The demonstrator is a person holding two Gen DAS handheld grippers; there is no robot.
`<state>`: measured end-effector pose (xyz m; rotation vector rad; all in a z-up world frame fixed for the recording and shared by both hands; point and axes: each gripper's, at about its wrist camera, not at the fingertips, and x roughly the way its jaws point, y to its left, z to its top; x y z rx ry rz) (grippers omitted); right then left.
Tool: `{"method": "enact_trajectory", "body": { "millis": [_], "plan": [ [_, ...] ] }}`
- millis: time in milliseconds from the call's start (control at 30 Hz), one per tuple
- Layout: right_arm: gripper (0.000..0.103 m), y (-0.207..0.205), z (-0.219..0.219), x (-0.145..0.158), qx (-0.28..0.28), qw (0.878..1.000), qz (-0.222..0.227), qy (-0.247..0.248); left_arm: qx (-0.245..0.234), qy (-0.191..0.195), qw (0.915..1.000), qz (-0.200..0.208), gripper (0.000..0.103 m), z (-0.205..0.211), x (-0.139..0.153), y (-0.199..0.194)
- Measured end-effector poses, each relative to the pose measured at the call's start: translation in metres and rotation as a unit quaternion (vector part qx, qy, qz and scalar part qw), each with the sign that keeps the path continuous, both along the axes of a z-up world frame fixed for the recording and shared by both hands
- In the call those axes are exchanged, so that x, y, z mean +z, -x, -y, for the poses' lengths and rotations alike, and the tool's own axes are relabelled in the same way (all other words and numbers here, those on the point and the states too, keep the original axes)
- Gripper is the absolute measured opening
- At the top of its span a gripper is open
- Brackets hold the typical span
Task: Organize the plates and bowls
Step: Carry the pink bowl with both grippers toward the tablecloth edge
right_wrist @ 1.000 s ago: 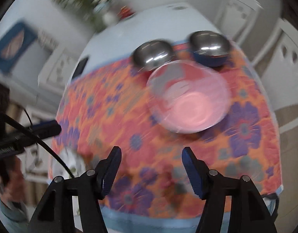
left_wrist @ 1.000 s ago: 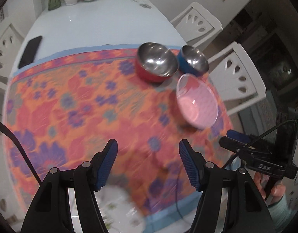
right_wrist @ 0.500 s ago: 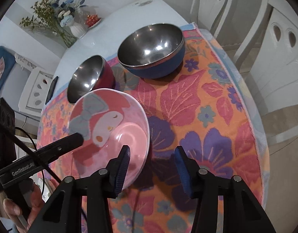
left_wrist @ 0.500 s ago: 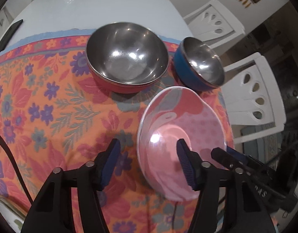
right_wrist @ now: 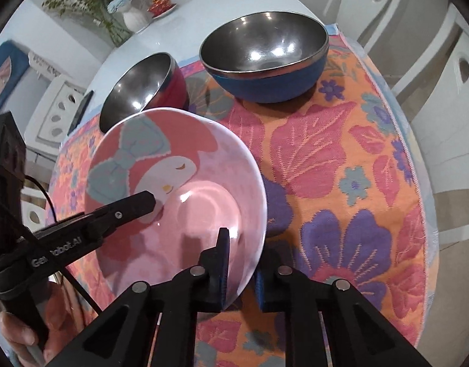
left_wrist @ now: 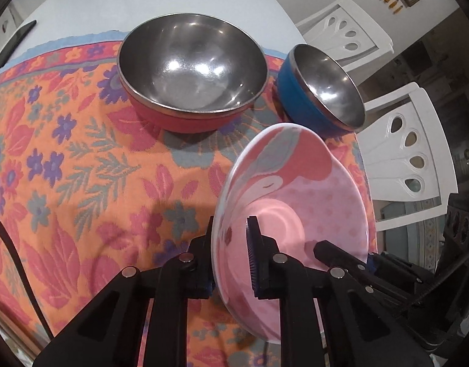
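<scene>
While I hold the pink bowl point(left_wrist: 295, 189) near the cloth's right edge, left gripper point(left_wrist: 231, 263) and right gripper point(right_wrist: 239, 272) each clamped on opposite rims, uneven lifting could tip it against the blue bowl point(left_wrist: 308, 104).

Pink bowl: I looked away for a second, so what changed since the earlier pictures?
Both grippers came down and closed on the pink bowl: left gripper and right gripper now clamp opposite rims. The red bowl and blue bowl stayed on the cloth.
</scene>
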<state>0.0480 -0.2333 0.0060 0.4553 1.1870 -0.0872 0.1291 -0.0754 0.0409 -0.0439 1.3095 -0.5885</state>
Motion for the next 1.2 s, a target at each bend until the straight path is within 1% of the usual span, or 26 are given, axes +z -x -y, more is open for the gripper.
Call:
{"method": "enact_trajectory", "body": {
  "millis": [100, 167, 533, 833, 933, 1000, 1133, 1200],
  "plan": [
    [0.013, 0.005, -0.004, 0.005, 0.004, 1.0, 0.0, 0.001, -0.004, 0.006, 1.0, 0.001, 0.014, -0.004, 0.008, 0.011],
    [0.013, 0.013, -0.007, 0.014, 0.009, 1.0, 0.004, 0.009, -0.004, 0.009, 0.9999, 0.005, 0.014, -0.009, 0.014, 0.016],
    [0.014, 0.051, -0.032, 0.058, 0.028, 0.999, 0.018, 0.015, 0.0, 0.028, 0.999, 0.034, 0.014, -0.036, 0.057, 0.059],
    [0.014, 0.07, -0.048, 0.091, 0.052, 0.998, 0.026, 0.03, 0.007, 0.037, 0.9979, 0.052, 0.014, -0.052, 0.085, 0.086],
    [0.014, 0.077, -0.052, 0.095, 0.06, 0.998, 0.02, 0.028, 0.007, 0.031, 0.998, 0.055, 0.014, -0.055, 0.086, 0.097],
    [0.014, 0.082, -0.055, 0.092, 0.066, 0.997, 0.011, 0.024, 0.005, 0.021, 0.9981, 0.058, 0.014, -0.057, 0.083, 0.104],
    [0.014, 0.088, -0.061, 0.079, 0.076, 0.997, -0.005, 0.024, -0.006, -0.026, 0.9972, 0.07, 0.014, -0.054, 0.065, 0.12],
    [0.014, 0.091, -0.063, 0.068, 0.078, 0.996, -0.02, 0.023, -0.005, -0.034, 0.9975, 0.061, 0.014, -0.054, 0.054, 0.124]
  ]
}}
